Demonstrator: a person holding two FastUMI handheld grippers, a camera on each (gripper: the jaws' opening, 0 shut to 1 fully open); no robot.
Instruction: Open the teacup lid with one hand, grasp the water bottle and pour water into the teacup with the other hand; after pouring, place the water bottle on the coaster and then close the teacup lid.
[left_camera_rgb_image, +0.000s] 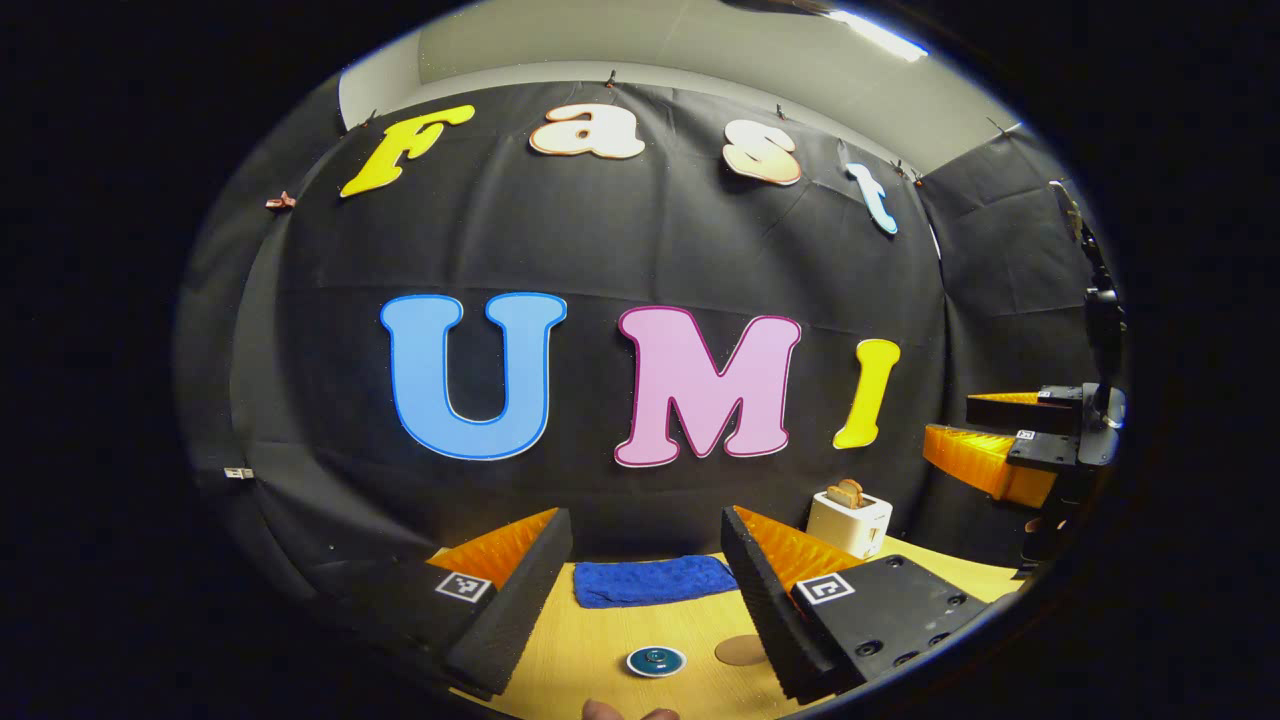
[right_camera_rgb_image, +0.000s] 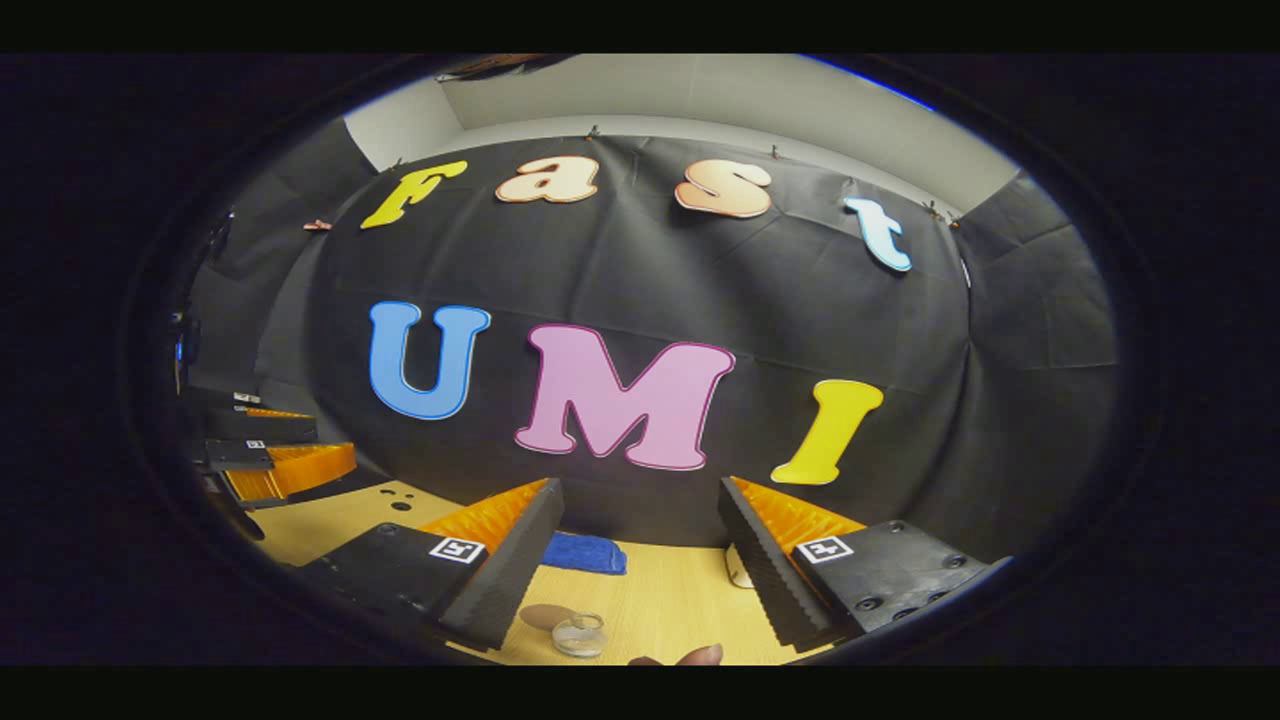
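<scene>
In the left gripper view, my left gripper is open and held high above the wooden table. Below, between its fingers, lies a round teal teacup lid with a brown coaster just to its right. The right gripper hangs in the air at the far right. In the right gripper view, my right gripper is open too, with nothing between its fingers. Under it a small clear glass vessel stands beside the coaster. The left gripper shows at the far left.
A blue cloth lies at the back of the table by the black wall. A white toaster with bread in it stands at the back right. Fingertips of a hand show at the bottom edge.
</scene>
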